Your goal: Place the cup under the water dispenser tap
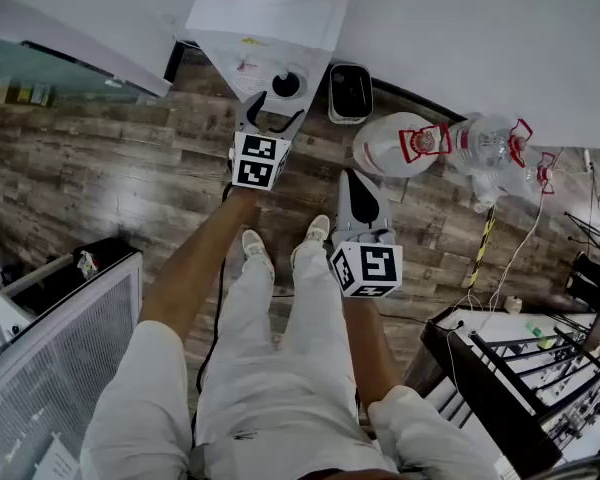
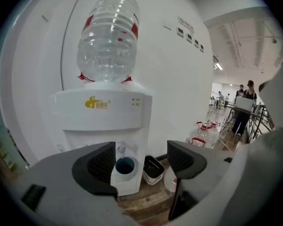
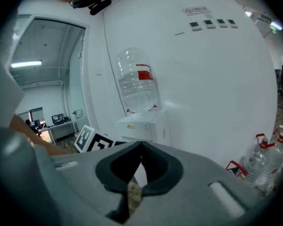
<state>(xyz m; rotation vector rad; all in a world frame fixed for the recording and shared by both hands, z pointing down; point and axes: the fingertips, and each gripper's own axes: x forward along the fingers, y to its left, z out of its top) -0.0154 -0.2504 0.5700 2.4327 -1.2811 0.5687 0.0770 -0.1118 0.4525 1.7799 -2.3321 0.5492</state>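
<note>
Wood floor [image 1: 100, 168]; dispenser [image 1: 268, 28], small bin [image 1: 351, 92], water jugs [image 1: 485, 146] on it.

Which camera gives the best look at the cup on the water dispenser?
The left gripper view: the cup stands in plain sight under the tap. The head view shows only the cup's mouth from above. The right gripper view doesn't show it.

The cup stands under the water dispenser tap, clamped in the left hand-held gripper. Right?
No: the cup stands under the water dispenser tap, but the left hand-held gripper is open and clear of it, as the left gripper view shows.
</note>
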